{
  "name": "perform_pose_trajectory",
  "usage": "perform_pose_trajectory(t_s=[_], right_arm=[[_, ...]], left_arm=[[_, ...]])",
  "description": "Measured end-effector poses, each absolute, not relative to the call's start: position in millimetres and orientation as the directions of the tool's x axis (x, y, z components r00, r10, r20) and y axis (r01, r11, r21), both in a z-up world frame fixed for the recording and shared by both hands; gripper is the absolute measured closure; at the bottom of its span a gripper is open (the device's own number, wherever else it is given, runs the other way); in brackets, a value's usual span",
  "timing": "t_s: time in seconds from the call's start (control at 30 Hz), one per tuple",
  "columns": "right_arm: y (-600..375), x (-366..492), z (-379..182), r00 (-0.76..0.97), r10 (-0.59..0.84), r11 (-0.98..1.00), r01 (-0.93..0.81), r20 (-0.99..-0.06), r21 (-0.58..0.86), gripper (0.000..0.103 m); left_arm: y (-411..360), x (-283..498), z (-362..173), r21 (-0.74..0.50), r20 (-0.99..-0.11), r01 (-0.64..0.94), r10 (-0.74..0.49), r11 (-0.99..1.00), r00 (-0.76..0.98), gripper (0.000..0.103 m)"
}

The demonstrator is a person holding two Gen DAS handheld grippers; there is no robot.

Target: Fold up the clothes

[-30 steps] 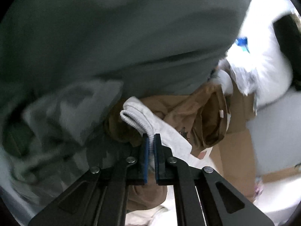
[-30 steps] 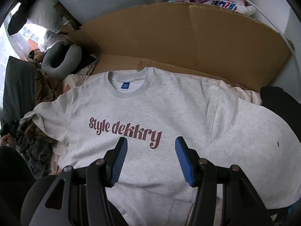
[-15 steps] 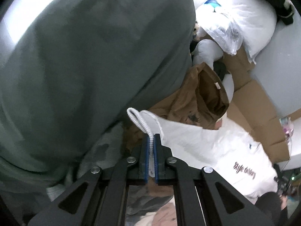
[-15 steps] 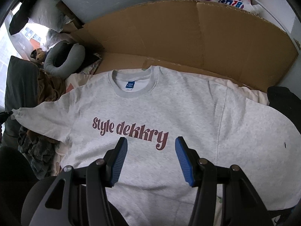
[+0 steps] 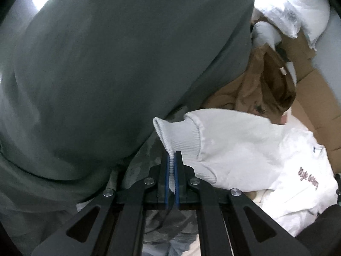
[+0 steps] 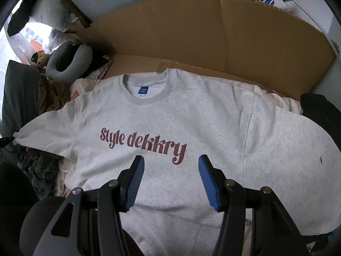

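A light grey sweatshirt (image 6: 191,128) with maroon lettering lies face up and spread flat on cardboard. Its left sleeve stretches out to the left edge of the right wrist view. In the left wrist view my left gripper (image 5: 172,160) is shut on the ribbed sleeve cuff (image 5: 177,136), and the sleeve runs right to the sweatshirt body (image 5: 294,170). My right gripper (image 6: 170,166) hovers open over the chest below the lettering, nothing between its fingers.
A dark grey-green cushion (image 5: 106,74) fills the left wrist view's upper left. Brown clothing (image 5: 270,85) and white bags (image 5: 298,6) lie beyond. Flattened cardboard (image 6: 213,36) rises behind the sweatshirt. A grey neck pillow (image 6: 68,59) and crumpled clothes (image 6: 38,166) sit left; a dark item (image 6: 319,111) lies right.
My left gripper has rolled and lifted with the cuff, drawing the sleeve outward to the left until it lies straight. The right gripper has stayed open in place.
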State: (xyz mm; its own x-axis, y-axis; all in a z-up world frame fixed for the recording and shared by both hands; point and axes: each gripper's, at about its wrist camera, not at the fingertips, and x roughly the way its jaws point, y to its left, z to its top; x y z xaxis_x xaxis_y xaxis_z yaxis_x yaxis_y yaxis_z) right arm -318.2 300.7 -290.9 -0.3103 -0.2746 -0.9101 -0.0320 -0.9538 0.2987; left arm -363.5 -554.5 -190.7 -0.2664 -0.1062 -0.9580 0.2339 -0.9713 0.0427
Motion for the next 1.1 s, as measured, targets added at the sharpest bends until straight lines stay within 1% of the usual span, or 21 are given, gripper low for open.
perform_pose_trajectory(t_s=[0.2, 0.37, 0.5, 0.6, 0.73, 0.87, 0.97, 1.1], right_arm=[[299, -317, -300, -0.285, -0.262, -0.959, -0.030, -0.922, 0.282, 0.052], [296, -319, -305, -0.274, -0.260, -0.961, -0.024, -0.926, 0.277, 0.052], [292, -319, -305, -0.267, -0.258, -0.963, -0.005, -0.929, 0.269, 0.052], [296, -319, -306, -0.269, -0.255, -0.964, -0.009, -0.929, 0.267, 0.052], [302, -319, -307, -0.277, -0.257, -0.961, -0.032, -0.926, 0.276, 0.052], [305, -318, -309, -0.282, -0.262, -0.959, -0.035, -0.923, 0.282, 0.052], [305, -317, -312, -0.279, -0.263, -0.959, -0.031, -0.924, 0.283, 0.052], [309, -312, -318, -0.276, -0.268, -0.956, -0.040, -0.923, 0.290, 0.052]], left_arm=[[-562, -366, -200, 0.095, -0.953, 0.242, -0.159, -0.966, -0.259, 0.100], [-557, -374, -224, 0.136, -0.956, 0.238, -0.190, -0.962, -0.225, 0.099], [-559, -376, -232, 0.135, -0.959, 0.258, -0.192, -0.957, -0.210, 0.096], [-561, -374, -227, 0.108, -0.961, 0.285, -0.173, -0.952, -0.215, 0.093], [-554, -370, -208, 0.105, -0.956, 0.294, -0.178, -0.950, -0.235, 0.090], [-546, -371, -188, 0.059, -0.947, 0.320, -0.155, -0.946, -0.282, 0.081], [-529, -376, -179, 0.058, -0.939, 0.297, -0.153, -0.953, -0.307, 0.081], [-500, -389, -177, 0.030, -0.935, 0.240, -0.112, -0.970, -0.335, 0.081]])
